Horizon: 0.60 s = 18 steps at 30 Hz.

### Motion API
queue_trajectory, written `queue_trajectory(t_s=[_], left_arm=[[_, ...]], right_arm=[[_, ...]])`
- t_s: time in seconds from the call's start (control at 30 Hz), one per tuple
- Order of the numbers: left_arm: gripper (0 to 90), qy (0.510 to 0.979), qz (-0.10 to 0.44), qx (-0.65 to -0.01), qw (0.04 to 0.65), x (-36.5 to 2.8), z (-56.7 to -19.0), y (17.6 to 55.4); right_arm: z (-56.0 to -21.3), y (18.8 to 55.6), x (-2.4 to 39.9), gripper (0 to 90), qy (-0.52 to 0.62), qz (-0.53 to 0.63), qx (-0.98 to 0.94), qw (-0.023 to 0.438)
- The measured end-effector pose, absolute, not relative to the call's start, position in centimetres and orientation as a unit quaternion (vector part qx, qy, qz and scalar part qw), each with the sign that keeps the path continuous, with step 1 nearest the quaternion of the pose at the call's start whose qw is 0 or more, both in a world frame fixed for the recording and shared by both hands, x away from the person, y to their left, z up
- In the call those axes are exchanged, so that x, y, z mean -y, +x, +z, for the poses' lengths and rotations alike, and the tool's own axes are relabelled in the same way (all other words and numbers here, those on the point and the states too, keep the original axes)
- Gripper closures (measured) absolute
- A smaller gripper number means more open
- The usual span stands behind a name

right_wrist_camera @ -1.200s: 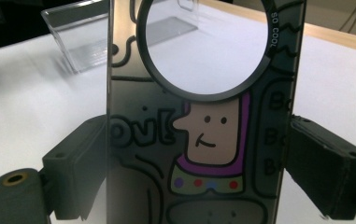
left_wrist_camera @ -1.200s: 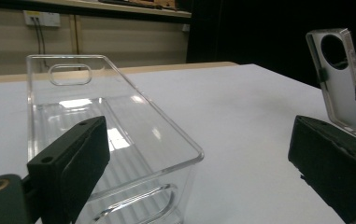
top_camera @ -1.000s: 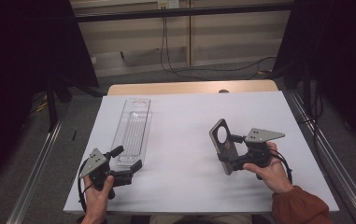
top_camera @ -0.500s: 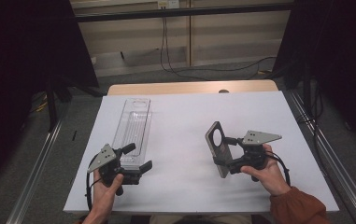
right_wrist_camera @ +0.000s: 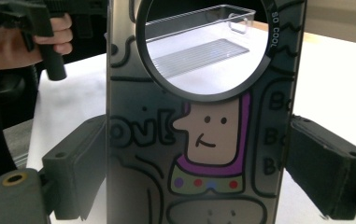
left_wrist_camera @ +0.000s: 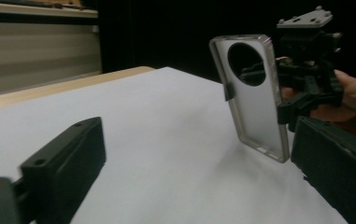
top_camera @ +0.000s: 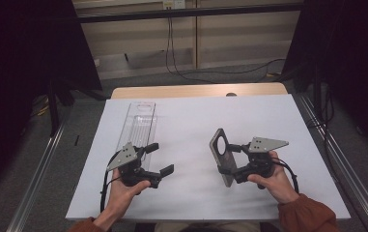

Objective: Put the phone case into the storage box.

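Upright between the right gripper's (top_camera: 231,159) jaws stands the phone case (top_camera: 221,155), clamped by its long edges. Meanwhile the left gripper's (top_camera: 159,158) jaws gape empty, pointing toward it above the table (top_camera: 191,121).

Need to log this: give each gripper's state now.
Left gripper: open, empty.
Right gripper: shut on the phone case.

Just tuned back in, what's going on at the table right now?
A person works at a white table with a claw in each hand. The right claw is shut on a phone case, holding it upright above the tabletop; the case has a big round camera hole and a cartoon print on one face. The left claw is open with nothing in it, at the near end of a clear plastic tray that lies on the table's left side.
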<state>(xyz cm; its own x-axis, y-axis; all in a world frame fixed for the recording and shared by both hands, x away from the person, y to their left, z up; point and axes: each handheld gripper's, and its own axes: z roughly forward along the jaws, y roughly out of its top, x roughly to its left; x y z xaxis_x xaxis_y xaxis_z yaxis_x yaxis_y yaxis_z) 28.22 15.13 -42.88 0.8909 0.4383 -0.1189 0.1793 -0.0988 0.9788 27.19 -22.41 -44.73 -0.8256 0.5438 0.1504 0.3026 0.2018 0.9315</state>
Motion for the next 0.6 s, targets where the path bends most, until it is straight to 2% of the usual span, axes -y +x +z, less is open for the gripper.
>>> queue_trajectory(t_s=[0.6], left_arm=[[2.7, 0.734, 0.054, -0.159, 0.658, -10.0, -41.5, 30.2]], right_arm=[[-44.6, 28.1, 21.7, 11.8, 0.249, 0.575, -0.772, 0.104]])
